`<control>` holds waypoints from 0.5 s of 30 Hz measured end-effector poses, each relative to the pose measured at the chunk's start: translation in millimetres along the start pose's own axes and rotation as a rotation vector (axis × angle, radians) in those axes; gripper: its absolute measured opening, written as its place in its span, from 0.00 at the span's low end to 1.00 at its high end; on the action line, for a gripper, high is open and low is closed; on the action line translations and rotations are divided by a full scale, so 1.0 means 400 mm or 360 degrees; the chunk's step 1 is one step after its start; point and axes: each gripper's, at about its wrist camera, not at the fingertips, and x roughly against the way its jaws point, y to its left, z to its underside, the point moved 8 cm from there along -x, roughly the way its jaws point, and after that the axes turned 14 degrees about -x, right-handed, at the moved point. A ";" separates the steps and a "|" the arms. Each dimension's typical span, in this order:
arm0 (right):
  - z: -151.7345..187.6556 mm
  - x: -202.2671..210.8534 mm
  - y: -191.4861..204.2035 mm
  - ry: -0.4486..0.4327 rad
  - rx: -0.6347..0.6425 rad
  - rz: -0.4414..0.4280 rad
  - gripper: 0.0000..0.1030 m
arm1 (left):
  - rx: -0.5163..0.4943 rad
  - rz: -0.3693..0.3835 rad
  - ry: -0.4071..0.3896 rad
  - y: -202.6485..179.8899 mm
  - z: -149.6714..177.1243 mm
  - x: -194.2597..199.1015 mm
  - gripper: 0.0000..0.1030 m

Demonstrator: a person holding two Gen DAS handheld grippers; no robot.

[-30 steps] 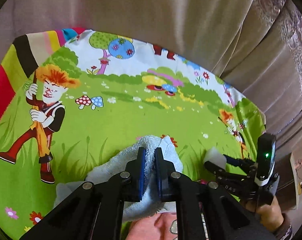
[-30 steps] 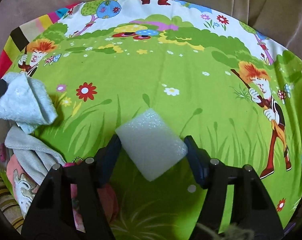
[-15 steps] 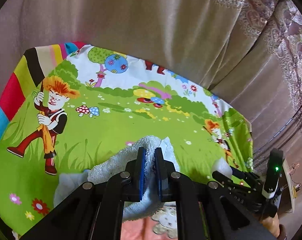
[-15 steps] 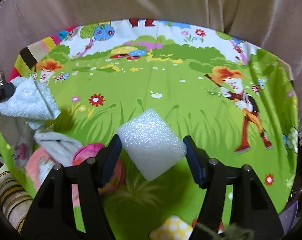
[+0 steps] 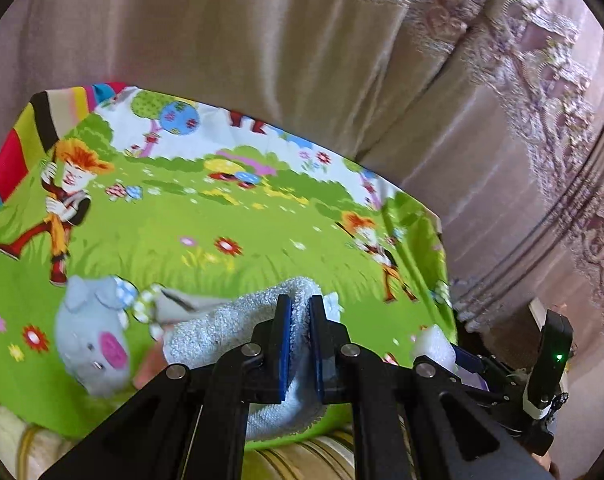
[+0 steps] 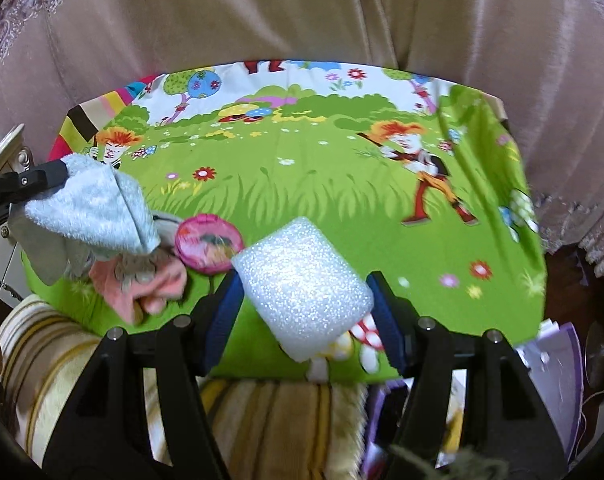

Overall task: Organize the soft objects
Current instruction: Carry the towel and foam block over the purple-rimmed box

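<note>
While the left tool (image 5: pixel 299 316) pinches a fluffy pale-blue towel (image 5: pixel 221 328), the right tool (image 6: pixel 304 292) clamps a white foam block (image 6: pixel 302 284).

No readable text, labels, brands or numbers anywhere in either view.

The far stretch of the printed cloth (image 6: pixel 302 184) lies open; soft toys (image 6: pixel 149 272) crowd its near left edge, curtains (image 6: pixel 261 12) behind.
</note>
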 end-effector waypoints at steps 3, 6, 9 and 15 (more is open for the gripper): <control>0.041 0.045 -0.047 0.0008 -0.0043 0.0027 0.65 | -0.0033 0.0057 0.0020 -0.060 0.028 0.004 0.09; 0.076 0.082 -0.096 0.0012 -0.0088 0.0060 0.65 | -0.0075 0.0116 0.0055 -0.124 0.056 0.004 0.09; 0.103 0.121 -0.158 0.0004 -0.0145 0.0101 0.65 | -0.0122 0.0171 0.0082 -0.189 0.078 0.003 0.09; 0.129 0.200 -0.275 -0.0051 -0.0247 0.0209 0.65 | -0.0239 0.0290 0.0115 -0.331 0.107 0.002 0.09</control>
